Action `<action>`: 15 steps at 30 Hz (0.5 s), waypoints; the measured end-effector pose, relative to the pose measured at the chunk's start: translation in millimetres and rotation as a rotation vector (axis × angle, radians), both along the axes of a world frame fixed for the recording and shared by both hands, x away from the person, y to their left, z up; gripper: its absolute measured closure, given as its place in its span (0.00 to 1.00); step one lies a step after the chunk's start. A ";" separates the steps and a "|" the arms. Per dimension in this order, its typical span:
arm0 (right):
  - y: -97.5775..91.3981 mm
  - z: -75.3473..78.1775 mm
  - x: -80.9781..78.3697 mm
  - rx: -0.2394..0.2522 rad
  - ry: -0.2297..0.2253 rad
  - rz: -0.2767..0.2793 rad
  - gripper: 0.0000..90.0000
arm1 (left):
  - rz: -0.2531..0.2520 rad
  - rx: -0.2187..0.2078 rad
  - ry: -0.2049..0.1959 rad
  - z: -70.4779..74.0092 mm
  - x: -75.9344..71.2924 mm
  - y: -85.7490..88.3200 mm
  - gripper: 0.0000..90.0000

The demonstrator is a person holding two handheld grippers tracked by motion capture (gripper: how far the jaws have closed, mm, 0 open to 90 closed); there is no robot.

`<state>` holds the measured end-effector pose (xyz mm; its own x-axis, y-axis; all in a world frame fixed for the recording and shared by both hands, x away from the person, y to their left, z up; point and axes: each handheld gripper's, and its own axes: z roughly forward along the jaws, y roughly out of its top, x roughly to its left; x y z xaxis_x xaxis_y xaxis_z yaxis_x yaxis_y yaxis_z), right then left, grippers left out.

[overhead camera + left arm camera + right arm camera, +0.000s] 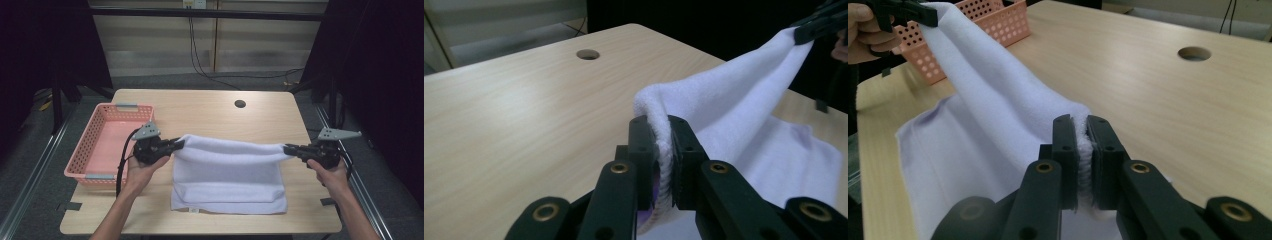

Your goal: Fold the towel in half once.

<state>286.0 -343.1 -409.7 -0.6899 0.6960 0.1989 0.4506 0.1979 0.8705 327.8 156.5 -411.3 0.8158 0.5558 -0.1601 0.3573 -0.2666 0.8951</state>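
- High view: white towel [227, 175] at table [200, 112] centre, far edge lifted; pink basket [107, 142] at 9 o'clock.
- Left gripper view: left gripper [663, 145] clamped on towel corner.
- Right gripper view: right gripper [1083, 145] clamped on other corner.

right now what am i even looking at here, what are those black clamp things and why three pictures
A person sits at a wooden table and holds a hand tool in each hand: a black two-jaw gripper. The high view looks down from above the person. The other two pictures come from small cameras riding on each gripper, looking along its jaws.

The left gripper and the right gripper are each shut on a corner of a white towel. Its far edge is lifted between them; its near part lies on the table. Up close you see the towel pinched in the left gripper and the right gripper. A pink basket stands to the left.
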 end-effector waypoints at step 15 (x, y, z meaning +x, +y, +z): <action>10.8 -52.3 -73.0 -0.127 0.114 0.083 0.88 | -0.103 0.147 0.177 -56.2 -72.2 21.0 0.88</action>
<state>213.1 -332.3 -462.0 -0.7240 0.6622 0.1932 0.5225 0.3437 0.7803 255.6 177.5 -467.6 0.8357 0.4990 -0.2294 0.4695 -0.4324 0.7698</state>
